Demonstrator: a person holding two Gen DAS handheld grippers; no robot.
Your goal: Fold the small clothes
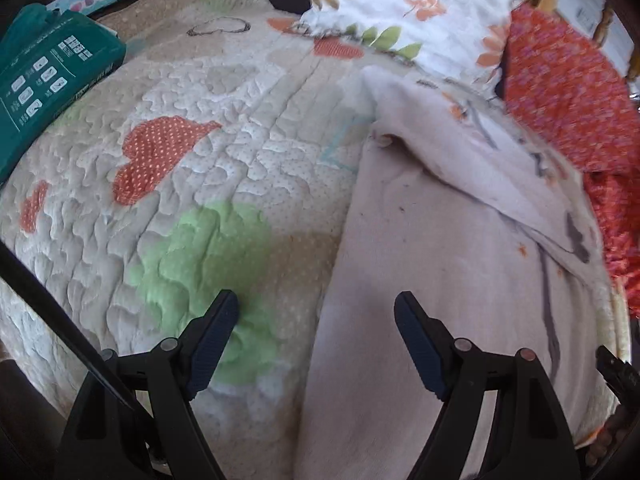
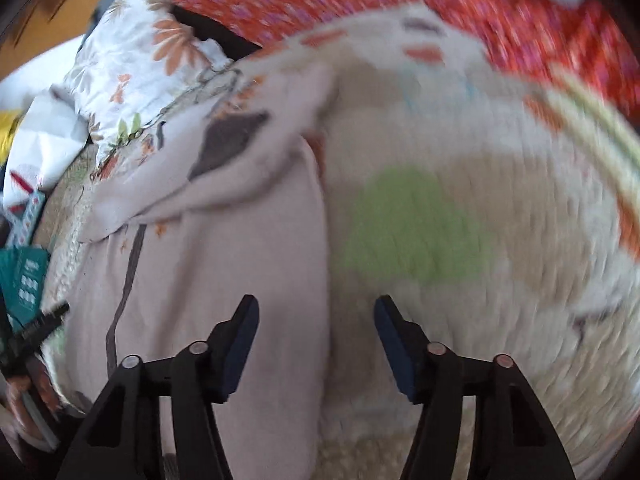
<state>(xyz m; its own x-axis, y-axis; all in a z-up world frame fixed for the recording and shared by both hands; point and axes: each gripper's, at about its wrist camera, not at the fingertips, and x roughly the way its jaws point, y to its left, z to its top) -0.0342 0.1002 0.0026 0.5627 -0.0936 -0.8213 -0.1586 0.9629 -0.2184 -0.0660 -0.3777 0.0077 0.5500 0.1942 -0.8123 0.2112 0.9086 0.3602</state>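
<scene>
- The pale pink garment (image 1: pixel 440 272) lies flat on a quilted mat (image 1: pixel 248 128), filling the lower right of the left wrist view; its upper part is folded over diagonally, showing a grey print.
- In the right wrist view, which is blurred, the same pale pink garment (image 2: pixel 192 264) fills the lower left.
- The left claw (image 1: pixel 316 312) is spread wide with nothing pinched; one finger is over the mat's green patch (image 1: pixel 208 264), the other over the garment.
- The right claw (image 2: pixel 316 316) is spread, nothing between its fingers; it straddles the garment's right edge.
- A teal package (image 1: pixel 48 80) sits at the upper left of the left wrist view, a floral pillow (image 1: pixel 400 4) at the top and an orange patterned cloth (image 1: pixel 568 100) at the right.
</scene>
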